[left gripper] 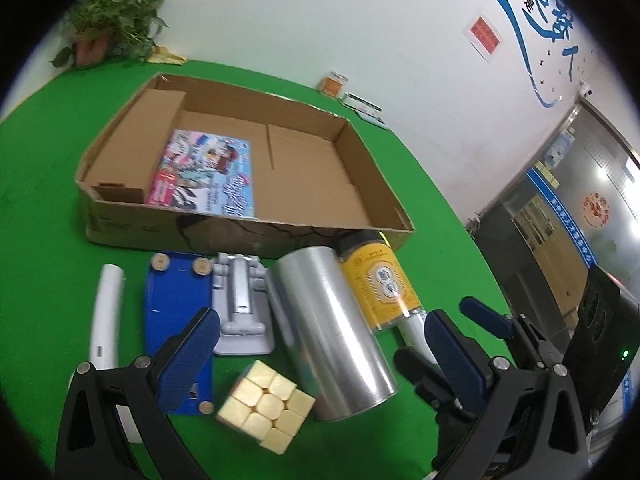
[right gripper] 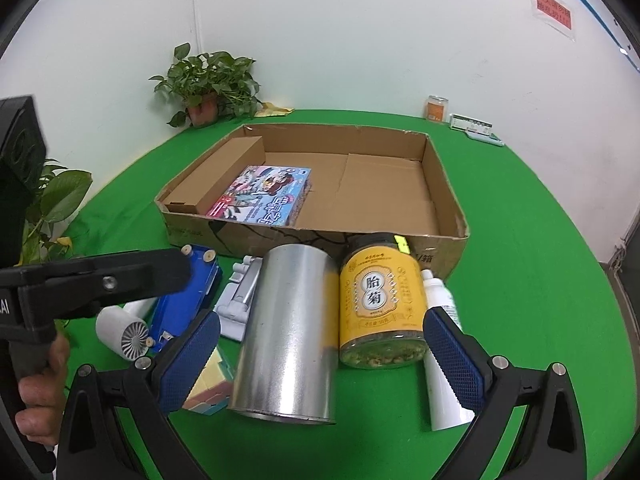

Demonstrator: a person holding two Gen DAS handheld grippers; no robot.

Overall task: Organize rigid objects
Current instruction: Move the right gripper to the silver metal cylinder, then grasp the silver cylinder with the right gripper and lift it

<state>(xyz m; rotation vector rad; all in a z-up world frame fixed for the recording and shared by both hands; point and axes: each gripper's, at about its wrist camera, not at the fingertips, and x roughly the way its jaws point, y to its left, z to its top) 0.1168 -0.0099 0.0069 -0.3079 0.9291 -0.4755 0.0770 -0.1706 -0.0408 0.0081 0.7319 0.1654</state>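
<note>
You hold both grippers above a green table [right gripper: 520,240], and neither has anything in it. Your left gripper [left gripper: 320,344] has its jaws spread wide, hanging over a gold puzzle cube [left gripper: 266,410] near the table's front edge. Your right gripper [right gripper: 322,352] is spread just as wide, its blue pads either side of a silver tin [right gripper: 290,332] that lies on its side; the pads do not touch it.

Beyond the tin, toward the table's middle, an open cardboard box [right gripper: 452,200] holds a smaller brown carton and a colourful flat box [right gripper: 262,196] at its left end; the right end is bare.

In a row along the box's near wall lie a blue case [left gripper: 176,312], a grey bracket [left gripper: 242,304], the tin, a yellow-labelled jar [right gripper: 378,300] and a white bottle [right gripper: 440,368]. A small white fan [right gripper: 122,332] lies at the left end.

This looks like the reach-and-grasp step. Next, you would probably lower the right gripper, close on the tin's curved sides, and lift it clear of the jar touching it.
</note>
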